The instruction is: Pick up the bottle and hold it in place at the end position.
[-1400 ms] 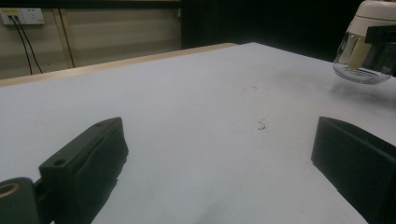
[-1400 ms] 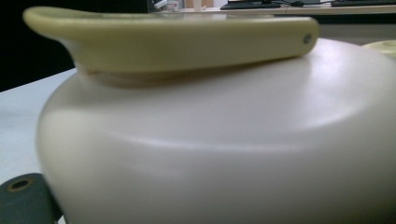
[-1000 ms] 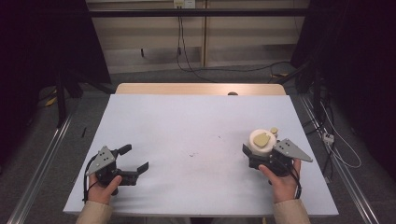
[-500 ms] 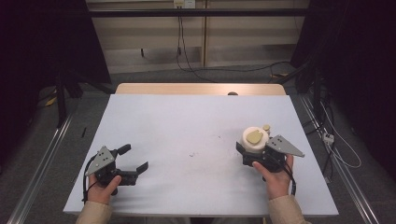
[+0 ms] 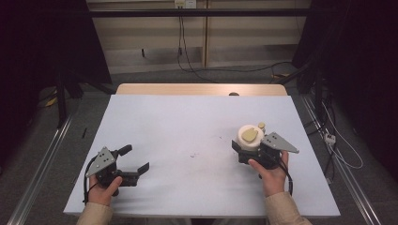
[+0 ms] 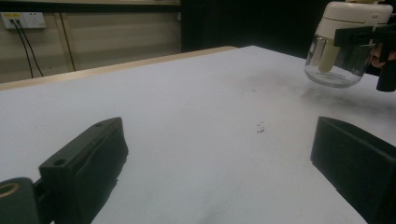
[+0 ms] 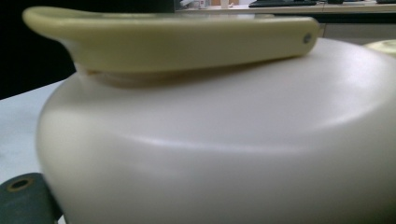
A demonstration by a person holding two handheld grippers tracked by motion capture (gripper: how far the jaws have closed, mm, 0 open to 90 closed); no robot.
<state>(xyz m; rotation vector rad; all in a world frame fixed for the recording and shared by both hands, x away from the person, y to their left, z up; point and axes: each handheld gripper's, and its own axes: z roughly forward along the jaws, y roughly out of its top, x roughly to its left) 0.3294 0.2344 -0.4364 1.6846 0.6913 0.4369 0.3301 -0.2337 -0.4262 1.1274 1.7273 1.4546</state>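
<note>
Left gripper (image 5: 133,162) at about 8 o'clock on the table (image 5: 187,117), jaws spread wide, nothing between them. Parked near the front edge, pointed toward 3 o'clock; probably idle, kept clear while the other hand works. Left hand (image 5: 105,186) wrapped round the body from below.

At table centre, just a few dark specks (image 5: 193,154) on the white sheet. Bare surface between the two tools, well apart.

Right gripper (image 5: 244,151) at about 4 o'clock, clamped on the jar (image 5: 250,137). Seen from the left gripper view, jar (image 6: 338,49) has clear glass body, cream lid, and the jaw pads bite just under the lid, likely because the lid's rim stops it slipping. Glass base looks clear of the sheet with a shadow beneath, so judged lifted, not resting. Held upright, presumably to keep the pale spoon inside from shifting. Yellowish flap (image 7: 177,37) lies flat on the lid (image 7: 224,154) in the right gripper view, close against the camera. Right hand (image 5: 271,173) steady behind it.
</note>
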